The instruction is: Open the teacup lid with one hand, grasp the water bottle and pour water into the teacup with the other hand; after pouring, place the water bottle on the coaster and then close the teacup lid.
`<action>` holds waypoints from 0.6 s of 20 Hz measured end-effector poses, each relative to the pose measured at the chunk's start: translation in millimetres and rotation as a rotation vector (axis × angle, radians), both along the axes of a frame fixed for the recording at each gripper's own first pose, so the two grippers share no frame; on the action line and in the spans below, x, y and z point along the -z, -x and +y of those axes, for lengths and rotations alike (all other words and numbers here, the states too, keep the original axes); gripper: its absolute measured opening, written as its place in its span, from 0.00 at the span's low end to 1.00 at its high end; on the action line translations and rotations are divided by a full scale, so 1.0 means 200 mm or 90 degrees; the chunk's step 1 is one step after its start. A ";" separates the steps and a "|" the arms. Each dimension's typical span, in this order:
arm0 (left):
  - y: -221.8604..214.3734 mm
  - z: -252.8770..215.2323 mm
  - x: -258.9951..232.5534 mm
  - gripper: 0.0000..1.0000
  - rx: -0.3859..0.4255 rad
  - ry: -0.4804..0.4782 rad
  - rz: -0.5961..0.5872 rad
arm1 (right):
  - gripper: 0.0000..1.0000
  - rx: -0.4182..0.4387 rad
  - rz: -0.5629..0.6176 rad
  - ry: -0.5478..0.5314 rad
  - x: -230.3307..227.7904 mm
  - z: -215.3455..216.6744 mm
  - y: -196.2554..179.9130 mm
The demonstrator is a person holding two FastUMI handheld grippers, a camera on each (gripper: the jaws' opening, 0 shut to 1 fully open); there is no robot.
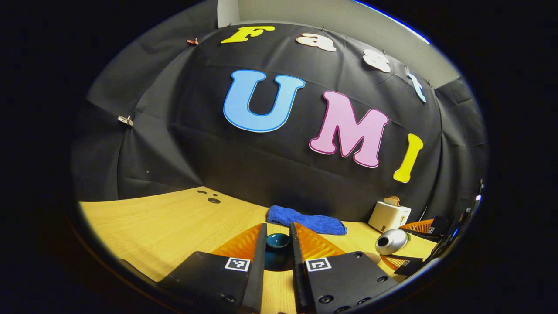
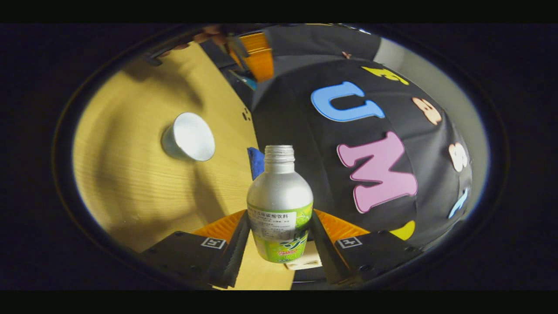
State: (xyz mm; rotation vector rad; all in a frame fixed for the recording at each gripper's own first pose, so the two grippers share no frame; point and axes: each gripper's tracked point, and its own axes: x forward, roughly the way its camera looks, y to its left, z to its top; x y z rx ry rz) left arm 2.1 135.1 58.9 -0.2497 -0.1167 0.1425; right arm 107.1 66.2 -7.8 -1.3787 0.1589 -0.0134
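My left gripper [image 1: 278, 226] is shut on a dark teal teacup lid [image 1: 277, 245], held above the wooden table [image 1: 165, 226]. In the right gripper view the left gripper [image 2: 257, 54] sits far off at the top. My right gripper [image 2: 279, 220] is shut on a silver water bottle [image 2: 279, 196] with a green label and no cap. In the left gripper view the bottle [image 1: 392, 241] lies tilted on its side between the right gripper's fingers [image 1: 419, 226], its mouth towards me. The open teacup [image 2: 189, 137], pale inside, stands on the table left of the bottle's neck.
A blue cloth [image 1: 307, 220] lies at the table's back by the wall. A white toaster [image 1: 389, 216] stands at the back right. Small dark holes [image 1: 212, 199] mark the table at the back left.
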 end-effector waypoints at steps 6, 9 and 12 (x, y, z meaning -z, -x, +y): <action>0.03 0.07 0.00 0.32 -0.018 0.001 0.004 | 0.77 -0.037 0.021 0.137 0.02 0.06 -0.01; 0.02 0.07 0.01 0.32 -0.014 0.007 0.005 | 0.77 -0.055 0.023 0.195 0.03 0.09 0.00; 0.02 0.06 0.02 0.32 -0.011 0.008 0.006 | 0.77 -0.068 0.028 0.235 0.02 0.10 -0.04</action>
